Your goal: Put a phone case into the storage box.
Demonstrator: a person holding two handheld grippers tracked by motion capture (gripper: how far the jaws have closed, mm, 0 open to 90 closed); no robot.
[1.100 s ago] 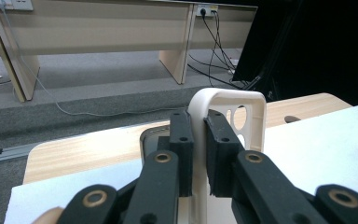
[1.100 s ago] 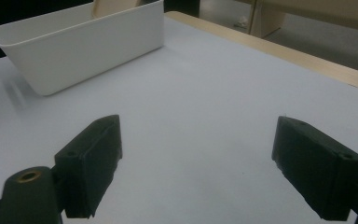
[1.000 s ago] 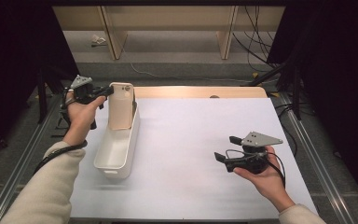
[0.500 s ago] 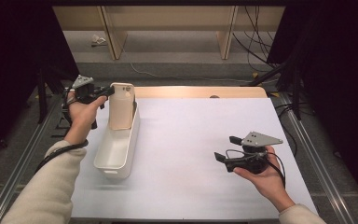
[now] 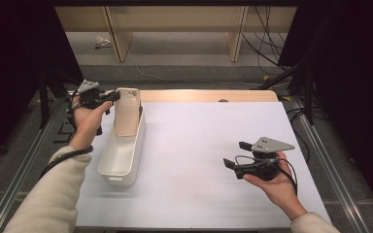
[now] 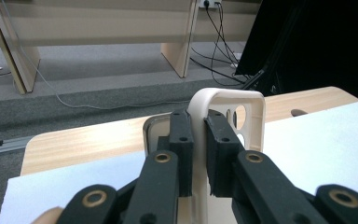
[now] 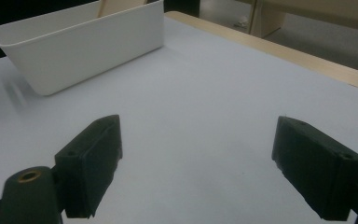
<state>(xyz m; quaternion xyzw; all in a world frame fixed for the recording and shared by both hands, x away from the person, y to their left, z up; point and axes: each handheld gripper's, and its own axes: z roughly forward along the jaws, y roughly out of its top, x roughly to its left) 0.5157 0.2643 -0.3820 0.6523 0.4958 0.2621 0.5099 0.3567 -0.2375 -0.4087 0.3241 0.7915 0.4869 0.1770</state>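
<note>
So the left gripper (image 5: 110, 96) is clamping down on the edge of a beige phone case (image 5: 126, 112), jaws squeezed tight on its rim. In the left gripper view you can see the two black pads pinching the case (image 6: 228, 116) right at its rounded top corner, camera cutout just beside them. The case is standing upright and leaning a bit at the far end of a white plastic bin (image 5: 121, 155), which is sitting on the left side of the white table (image 5: 199, 145). The right gripper (image 5: 234, 154) is hanging out well apart over the right side of the table, jaws spread wide with nothing between them, just bare tabletop, with the bin (image 7: 84, 42) showing farther off
</note>
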